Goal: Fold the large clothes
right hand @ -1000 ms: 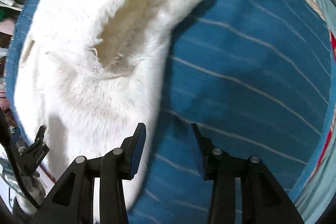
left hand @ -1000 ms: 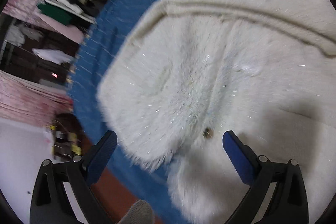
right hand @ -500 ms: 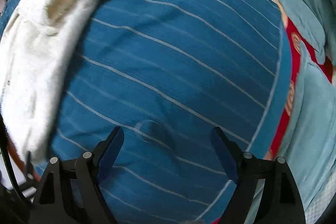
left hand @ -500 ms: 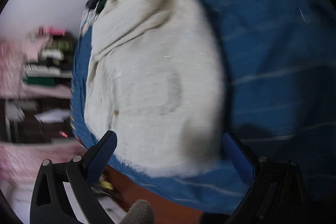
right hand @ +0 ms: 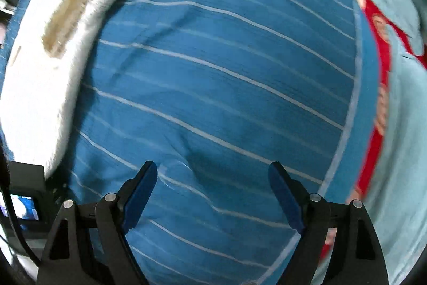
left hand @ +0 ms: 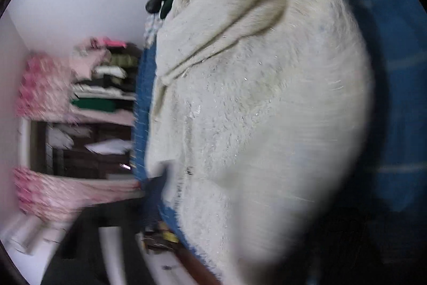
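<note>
Since a second ago, the right gripper (right hand: 212, 194) has slid off the white fluffy coat (right hand: 53, 50) onto bare striped blue bedspread (right hand: 226, 71), jaws wide and empty. Left jaws are closing, lost in blur; grip cannot be told. Coat (left hand: 253, 124) lies along the bed's edge, shelves of clothes (left hand: 101, 87) beyond.
</note>
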